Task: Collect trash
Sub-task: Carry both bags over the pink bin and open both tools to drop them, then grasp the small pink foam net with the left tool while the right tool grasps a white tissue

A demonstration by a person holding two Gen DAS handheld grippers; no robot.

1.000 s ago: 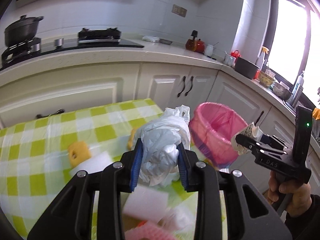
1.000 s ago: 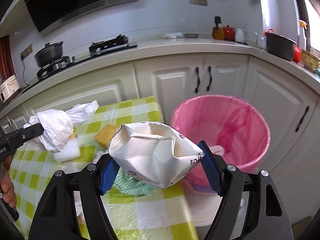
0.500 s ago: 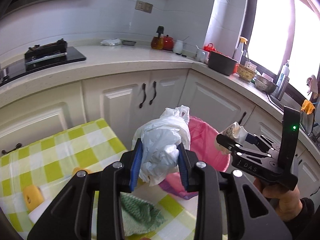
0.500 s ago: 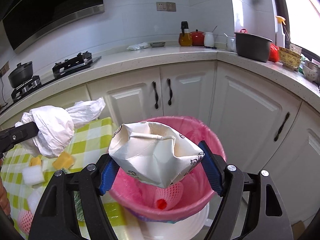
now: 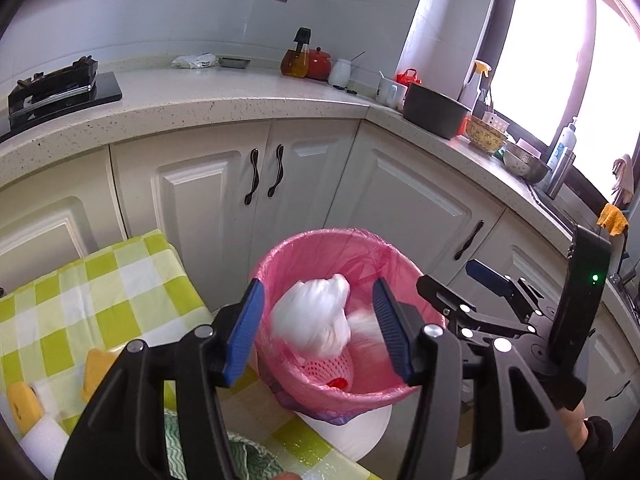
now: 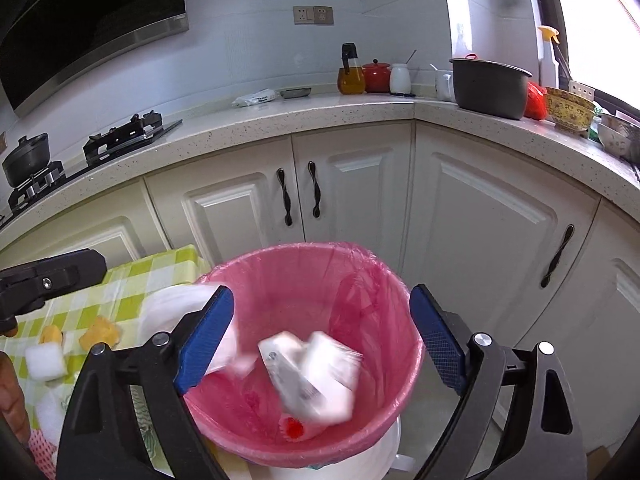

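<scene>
1. Left tongs point(image 5: 320, 328): we record the 2 blue-padded fingers spread wide, pinching nothing, poised above the bin mouth.

2. Right tongs point(image 6: 322, 336): likewise spread wide and empty, also above the bin; they show in the left wrist view at the right, beside the left tongs.

3. Round white bin lined with a pink plastic bag point(image 5: 280, 256): it stands on the floor against the edge of the surface, in front of the white cabinet doors point(image 5: 224, 188).

4. Crumpled white plastic bag point(image 5: 316, 320): blurred, free of both tongs, within the bin opening between the left fingers.

5. White printed paper carton point(image 6: 308, 376): blurred, loose inside the bin below the right tongs.

6. Pink foam net with a red item point(image 5: 334, 372): at the bin bottom.

7. Surface under a green-and-white checked cloth point(image 5: 120, 276): it carries 2 yellow sponge blocks point(image 6: 100, 332), a white foam block point(image 6: 44, 360) and a green patterned cloth point(image 5: 248, 460).

8. Speckled stone counter point(image 5: 240, 96): we note a black gas hob point(image 5: 60, 84), a red pot point(image 5: 318, 64) and a dark grey pan point(image 5: 434, 114).
</scene>
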